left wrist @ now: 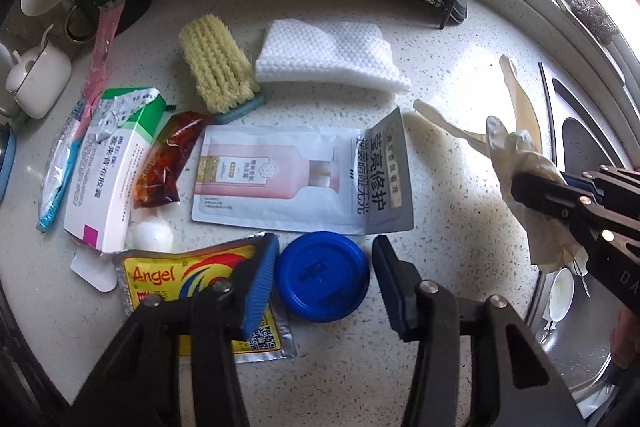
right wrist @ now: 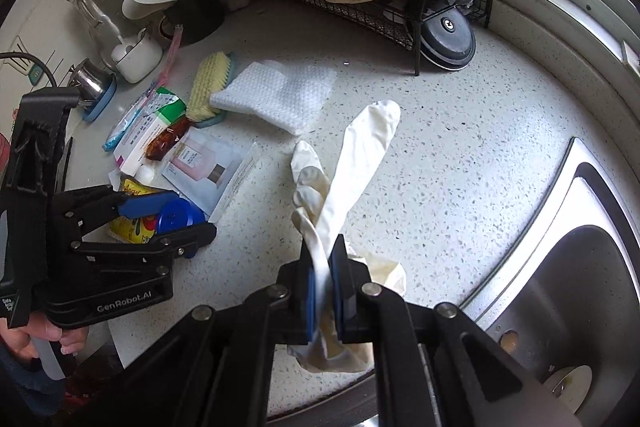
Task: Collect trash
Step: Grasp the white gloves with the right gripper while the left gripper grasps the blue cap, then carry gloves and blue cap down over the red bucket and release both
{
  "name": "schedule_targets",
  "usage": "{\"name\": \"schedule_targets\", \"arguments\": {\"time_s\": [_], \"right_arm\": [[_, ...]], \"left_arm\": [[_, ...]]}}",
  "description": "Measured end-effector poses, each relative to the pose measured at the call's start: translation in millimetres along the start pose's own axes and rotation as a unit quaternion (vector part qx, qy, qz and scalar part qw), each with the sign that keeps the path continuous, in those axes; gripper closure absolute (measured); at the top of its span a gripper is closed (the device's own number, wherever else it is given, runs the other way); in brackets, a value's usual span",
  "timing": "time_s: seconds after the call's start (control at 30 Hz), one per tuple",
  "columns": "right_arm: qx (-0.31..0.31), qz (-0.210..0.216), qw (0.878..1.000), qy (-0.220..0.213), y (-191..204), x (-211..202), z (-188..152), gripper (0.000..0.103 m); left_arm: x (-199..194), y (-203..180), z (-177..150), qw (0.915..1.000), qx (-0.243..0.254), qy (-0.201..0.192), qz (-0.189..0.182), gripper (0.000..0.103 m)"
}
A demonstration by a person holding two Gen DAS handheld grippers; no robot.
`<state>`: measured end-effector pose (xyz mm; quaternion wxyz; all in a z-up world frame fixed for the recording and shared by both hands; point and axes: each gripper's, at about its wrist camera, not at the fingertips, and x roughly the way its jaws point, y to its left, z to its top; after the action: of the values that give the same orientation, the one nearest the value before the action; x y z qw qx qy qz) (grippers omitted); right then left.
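A round blue lid [left wrist: 320, 279] lies flat on the speckled counter [left wrist: 448, 75]. My left gripper [left wrist: 326, 243] points down over it, one finger on each side of the lid. The left pad sits at the lid's rim and a thin gap shows on the right, so the jaws are open around it. In the right wrist view the left gripper [right wrist: 192, 213] brackets the same lid [right wrist: 176, 217]. My right gripper [right wrist: 326, 247] is shut on a limp white rubber glove [right wrist: 360, 155]. The glove [left wrist: 516, 147] hangs over the counter near the sink.
Around the lid lie a yellow Angel packet [left wrist: 168, 275], a pink sachet [left wrist: 280, 175], a red sauce packet [left wrist: 168, 163] and a green-white medicine box [left wrist: 116, 163]. Behind are a scrub brush [left wrist: 216, 63], a white cloth [left wrist: 328, 55] and a wire rack [right wrist: 380, 7]. A steel sink [right wrist: 580, 267] lies right.
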<state>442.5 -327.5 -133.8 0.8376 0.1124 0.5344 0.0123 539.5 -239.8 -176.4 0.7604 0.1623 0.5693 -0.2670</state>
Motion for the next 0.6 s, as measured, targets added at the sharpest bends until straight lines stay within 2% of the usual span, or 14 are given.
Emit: {"name": "schedule_targets", "arguments": {"time_s": [0.23,0.43,0.6], "right_arm": [[-0.019,0.003,1.0,-0.004,16,-6,-1,0.097],[-0.045,0.003,0.999,-0.018,41,-23,-5,0.097],[-0.071,0.011,0.997,-0.028,68,-39,-12,0.097]], "left_arm": [[-15,0,-18,0.9996,-0.024,-0.007,-0.016,0.061],[-50,13,-37,0.996,-0.066,-0.042,-0.043,0.061],[-84,29,-65,0.993,-0.088,-0.073,-0.03,0.061]]}}
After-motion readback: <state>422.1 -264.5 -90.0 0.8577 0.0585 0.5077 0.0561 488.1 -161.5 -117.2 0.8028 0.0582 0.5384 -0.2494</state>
